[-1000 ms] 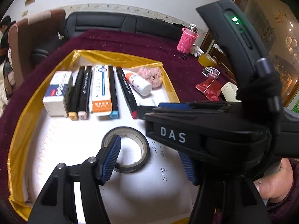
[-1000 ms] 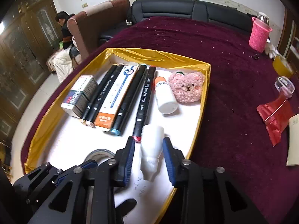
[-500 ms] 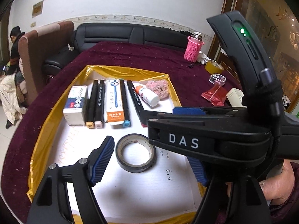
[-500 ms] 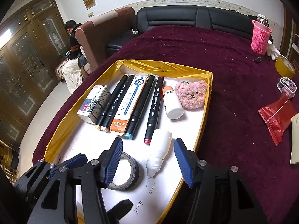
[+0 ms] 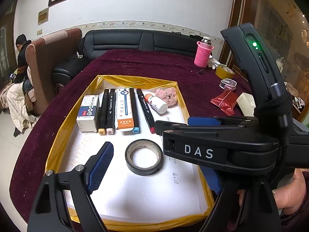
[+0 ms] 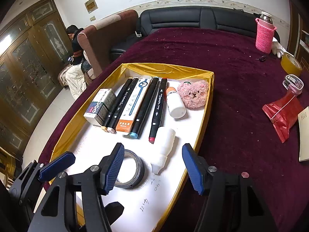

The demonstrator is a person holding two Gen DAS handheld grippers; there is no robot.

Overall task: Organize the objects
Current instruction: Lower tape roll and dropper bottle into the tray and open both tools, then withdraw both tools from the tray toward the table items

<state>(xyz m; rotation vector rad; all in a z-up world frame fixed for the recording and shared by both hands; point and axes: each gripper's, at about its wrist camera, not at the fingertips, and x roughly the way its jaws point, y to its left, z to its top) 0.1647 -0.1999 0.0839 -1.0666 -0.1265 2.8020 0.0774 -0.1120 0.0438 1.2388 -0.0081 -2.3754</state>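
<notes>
Both grippers are matte black plastic with ribbed blue pads (image 6: 114, 167) and silver screws at the finger pivots. The right gripper (image 5: 197, 150) carries white "DAS" lettering, a curved black housing with a green light, and a black cable strapped on. A dark maroon sleeve (image 5: 301, 218) shows beside the hand (image 5: 287, 191).

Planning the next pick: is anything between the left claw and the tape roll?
Nothing visible. The tape roll lies flat on the bare tray floor, just ahead of the open left claw.
</notes>
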